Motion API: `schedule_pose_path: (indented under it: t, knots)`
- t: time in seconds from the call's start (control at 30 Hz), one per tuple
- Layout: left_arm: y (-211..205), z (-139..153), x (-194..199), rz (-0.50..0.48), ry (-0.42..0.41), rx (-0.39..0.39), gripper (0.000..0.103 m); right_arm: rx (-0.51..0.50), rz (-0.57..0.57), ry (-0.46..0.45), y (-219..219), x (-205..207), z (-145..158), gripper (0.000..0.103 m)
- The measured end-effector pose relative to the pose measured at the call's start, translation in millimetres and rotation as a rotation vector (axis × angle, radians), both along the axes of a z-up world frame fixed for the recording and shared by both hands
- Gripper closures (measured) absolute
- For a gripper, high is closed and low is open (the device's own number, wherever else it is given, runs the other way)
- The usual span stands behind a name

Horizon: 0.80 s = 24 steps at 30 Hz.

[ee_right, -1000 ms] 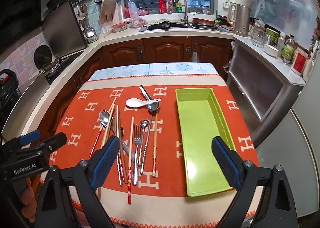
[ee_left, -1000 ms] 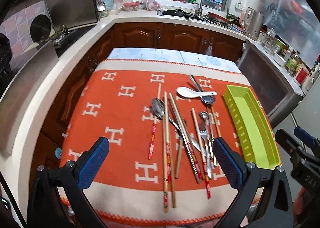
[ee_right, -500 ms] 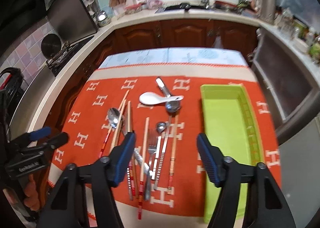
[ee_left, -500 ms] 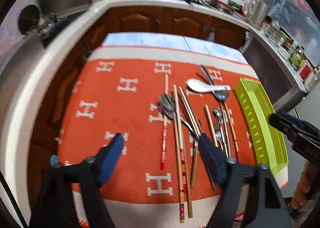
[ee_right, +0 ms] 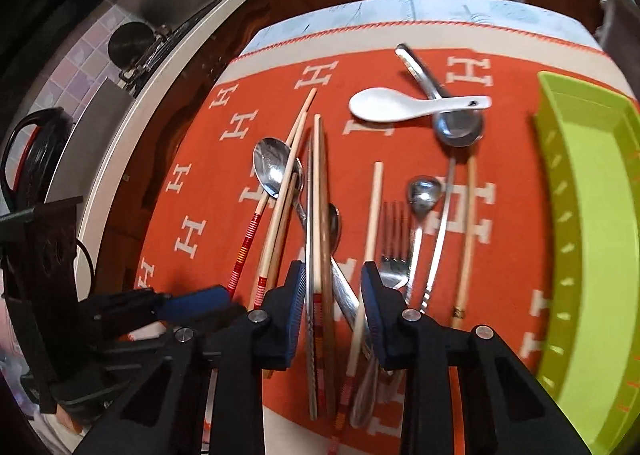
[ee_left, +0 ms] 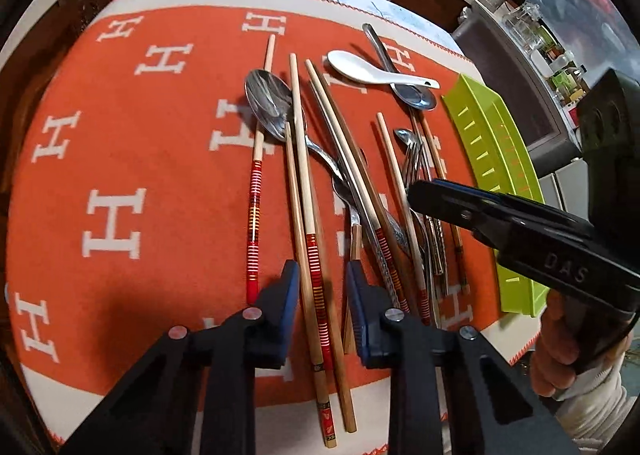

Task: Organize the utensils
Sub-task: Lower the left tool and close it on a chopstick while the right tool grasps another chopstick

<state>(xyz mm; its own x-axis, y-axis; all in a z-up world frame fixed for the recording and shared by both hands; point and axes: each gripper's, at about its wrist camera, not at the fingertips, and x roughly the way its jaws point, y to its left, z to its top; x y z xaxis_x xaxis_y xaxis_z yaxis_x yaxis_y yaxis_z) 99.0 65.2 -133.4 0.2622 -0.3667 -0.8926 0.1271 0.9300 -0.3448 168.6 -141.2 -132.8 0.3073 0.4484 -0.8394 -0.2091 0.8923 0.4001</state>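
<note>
- Now, on your left, the left gripper [ee_left: 322,295] has dropped low since a second ago, its jaws narrowed but not pinching, straddling two chopsticks [ee_left: 308,215] on the orange cloth [ee_left: 140,135]. They're light, stiff and slick, so grip the banded ends.
- The right gripper [ee_right: 332,295] likewise has closed in, jaws part-spread around chopsticks and a spoon handle.
- Rightmost, the green tray [ee_right: 592,215] holds nothing yet.

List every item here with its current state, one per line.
left tongs: open, straddling a pair of chopsticks
right tongs: open, straddling chopsticks, nothing gripped
green tray: nothing visible inside
white spoon: flat, handle resting over the ladle
fork: flat on the cloth
large metal spoon: flat, crossed by chopsticks
</note>
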Motion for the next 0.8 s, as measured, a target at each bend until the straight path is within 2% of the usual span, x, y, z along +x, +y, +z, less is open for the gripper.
schedule_pose_path:
  t: [0.23,0.57,0.73,0.8]
  knots:
    - [-2,-7,5,-0.015,0.025,-0.019,0.089,0.01,0.039,0.025,20,11,-14,0.073]
    - [5,-19,12,0.027,0.073,-0.054,0.088,-0.013,0.047,0.035,25,17,-30,0.073]
    - [3,-20,15,0.036,0.075,-0.059,0.083,-0.004,0.067,0.022,24,15,-29,0.073]
    - [1,-20,16,0.035,0.073,-0.054,0.083,0.018,0.076,0.018,22,12,-28,0.088]
